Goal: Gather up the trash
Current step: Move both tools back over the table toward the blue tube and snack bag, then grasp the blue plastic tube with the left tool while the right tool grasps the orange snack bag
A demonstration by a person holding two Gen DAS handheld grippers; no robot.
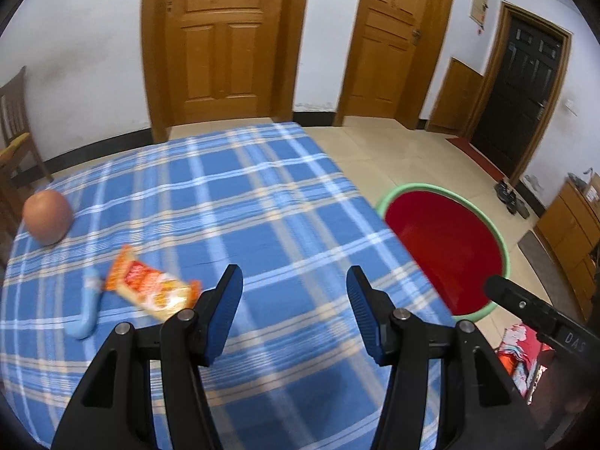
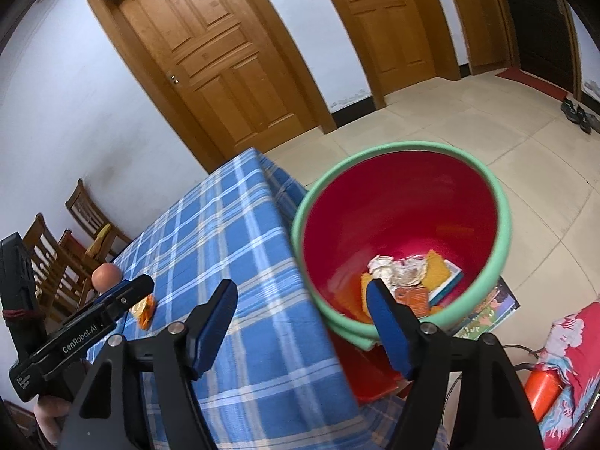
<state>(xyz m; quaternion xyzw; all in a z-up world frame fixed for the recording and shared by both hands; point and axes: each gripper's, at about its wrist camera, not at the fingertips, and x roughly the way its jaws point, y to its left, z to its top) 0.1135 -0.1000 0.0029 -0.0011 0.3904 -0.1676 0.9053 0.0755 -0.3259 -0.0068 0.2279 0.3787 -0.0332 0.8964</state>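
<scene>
Blue checked tablecloth (image 1: 262,195), perhaps cotton

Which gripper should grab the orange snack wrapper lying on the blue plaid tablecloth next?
Left. The left gripper is open and empty with the orange snack wrapper just beside its fingers. The right gripper, also open, is at the red bin with the green rim, farther from it.

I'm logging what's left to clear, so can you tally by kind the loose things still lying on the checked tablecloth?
Snack wrapper: 1
Light blue tube: 1
Apple: 1
Total: 3
</scene>
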